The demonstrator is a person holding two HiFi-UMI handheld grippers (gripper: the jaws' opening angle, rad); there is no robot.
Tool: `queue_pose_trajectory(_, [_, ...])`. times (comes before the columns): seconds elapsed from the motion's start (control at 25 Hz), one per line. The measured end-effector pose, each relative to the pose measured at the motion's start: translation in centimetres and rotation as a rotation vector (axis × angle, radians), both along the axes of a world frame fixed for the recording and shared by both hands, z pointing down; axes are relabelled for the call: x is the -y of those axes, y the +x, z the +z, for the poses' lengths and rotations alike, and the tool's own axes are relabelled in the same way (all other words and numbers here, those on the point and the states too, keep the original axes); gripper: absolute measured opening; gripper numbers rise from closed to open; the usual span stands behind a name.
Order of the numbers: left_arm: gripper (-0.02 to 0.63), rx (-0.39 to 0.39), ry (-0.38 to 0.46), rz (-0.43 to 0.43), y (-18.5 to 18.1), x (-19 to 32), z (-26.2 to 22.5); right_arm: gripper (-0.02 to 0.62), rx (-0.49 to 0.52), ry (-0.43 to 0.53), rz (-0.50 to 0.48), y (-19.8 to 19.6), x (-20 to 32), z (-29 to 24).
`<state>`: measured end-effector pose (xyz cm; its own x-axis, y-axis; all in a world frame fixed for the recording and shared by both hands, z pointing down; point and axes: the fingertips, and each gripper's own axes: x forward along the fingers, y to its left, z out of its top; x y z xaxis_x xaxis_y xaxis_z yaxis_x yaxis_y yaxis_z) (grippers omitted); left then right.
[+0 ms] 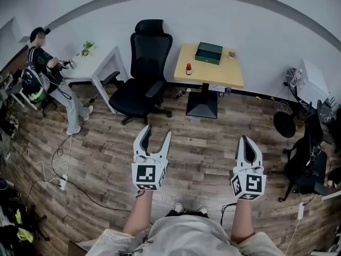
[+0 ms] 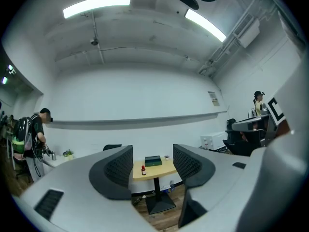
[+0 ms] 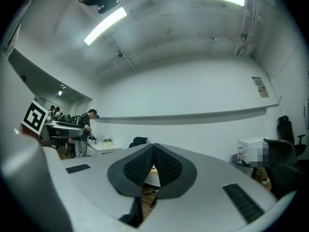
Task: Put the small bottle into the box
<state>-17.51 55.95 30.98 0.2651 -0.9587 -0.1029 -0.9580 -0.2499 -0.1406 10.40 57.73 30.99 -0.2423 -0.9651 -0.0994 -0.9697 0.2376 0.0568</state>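
The left gripper is spread and empty, and the right gripper is pressed together. On the desk, the small bottle stands by the left edge and the box by the far edge.

The box sits at the far edge of the table, about midway along it. The small bottle stands near the table's left edge, apart from the box and nearer the front. A chair stands just left of the table. Further left is a desk, with a plant at its far edge and a person at its left side.
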Motion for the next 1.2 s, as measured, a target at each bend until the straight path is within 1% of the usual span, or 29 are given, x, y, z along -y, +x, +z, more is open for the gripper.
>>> queue_pose_trajectory(0.24, [0.253, -0.002, -0.021, -0.012, -1.8, 0.1, 0.6, 0.015, -0.003, -0.008, -0.013, -1.7, 0.5, 0.2])
queue_pose_trajectory(0.44, [0.253, -0.007, -0.031, -0.037, -4.6, -0.3, 1.5, 0.015, -0.014, -0.011, -0.042, -4.8, 1.0, 0.7])
queue_pose_trajectory(0.68, [0.253, -0.008, -0.047, -0.038, -7.3, -0.1, 2.3, 0.015, -0.037, -0.021, -0.058, -8.6, 1.0, 1.4])
queue_pose_trajectory(0.76, [0.253, 0.000, -0.045, -0.030, -7.5, 0.2, 2.2, 0.015, -0.031, -0.028, -0.054, -9.1, 1.1, 1.8])
queue_pose_trajectory(0.96, [0.253, 0.002, -0.046, -0.009, -6.9, 1.4, 3.0, 0.015, -0.031, -0.041, -0.040, -8.8, 1.9, 2.7])
queue_pose_trajectory(1.2, [0.253, 0.005, -0.054, 0.003, -6.2, 4.4, 3.8, 0.015, -0.026, -0.043, -0.028, -8.2, 4.6, 3.4])
